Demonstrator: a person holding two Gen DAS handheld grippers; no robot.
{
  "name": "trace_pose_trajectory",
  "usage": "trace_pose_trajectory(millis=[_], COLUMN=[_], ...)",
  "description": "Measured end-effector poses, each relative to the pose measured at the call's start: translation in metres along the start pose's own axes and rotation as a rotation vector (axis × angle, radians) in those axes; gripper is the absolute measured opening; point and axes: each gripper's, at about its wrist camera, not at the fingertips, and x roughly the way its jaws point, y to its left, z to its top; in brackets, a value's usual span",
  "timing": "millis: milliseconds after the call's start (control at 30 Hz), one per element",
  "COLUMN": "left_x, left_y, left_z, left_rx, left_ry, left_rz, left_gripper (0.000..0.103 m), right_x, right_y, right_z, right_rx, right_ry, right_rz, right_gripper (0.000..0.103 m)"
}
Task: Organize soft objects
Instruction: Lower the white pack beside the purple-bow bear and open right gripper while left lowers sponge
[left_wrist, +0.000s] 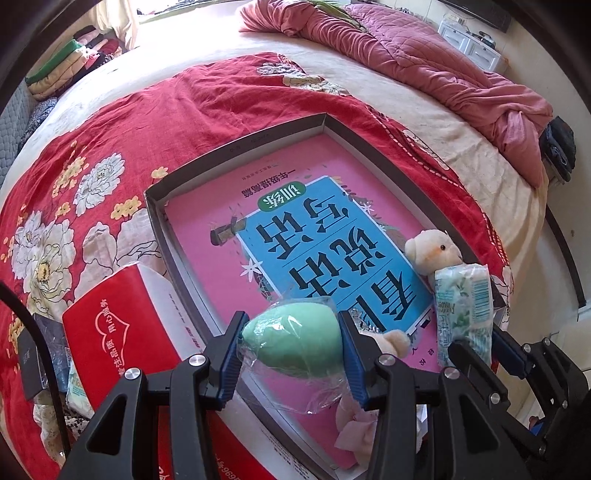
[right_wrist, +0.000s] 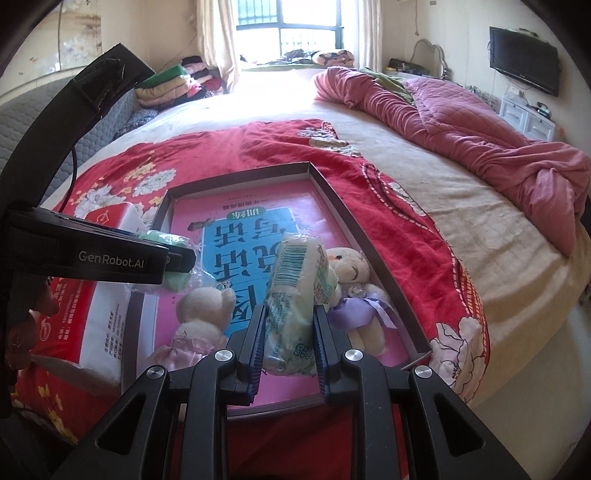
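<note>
Mint-green sponge (left_wrist: 295, 341) in clear wrap; red bedspread (left_wrist: 110, 147) with white and yellow flowers; pink-and-blue book cover (left_wrist: 295, 236); cream teddy bear (left_wrist: 434, 251).

Left gripper (left_wrist: 291, 347) clamps green sponge (left_wrist: 295, 341) over tray (left_wrist: 236, 147).

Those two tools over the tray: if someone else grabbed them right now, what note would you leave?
Left tool: shut on the green sponge in clear wrap, held over the tray.
Right tool: shut on the tissue pack, also over the tray.
Done: two plush bears lie in the tray on the pink book.
Left: set down both held items. A red box sits beside the tray.
</note>
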Motion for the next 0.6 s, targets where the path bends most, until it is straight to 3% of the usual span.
trace_pose_trajectory(millis=[100, 600], left_x=[0.004, 0.01], left_y=[-0.006, -0.017], left_z=[-0.001, 0.002], left_rx=[0.027, 0.073], left_ry=[0.004, 0.003], left_rz=[0.011, 0.027], left_gripper=[0.048, 0.049], right_x=[0.0, 0.017], right_y=[0.002, 0.009], right_z=[-0.001, -0.007], right_rx=[-0.008, -0.045], right_ry=[-0.006, 0.054], right_rz=[0.049, 0.053], right_gripper=[0.025, 0.027])
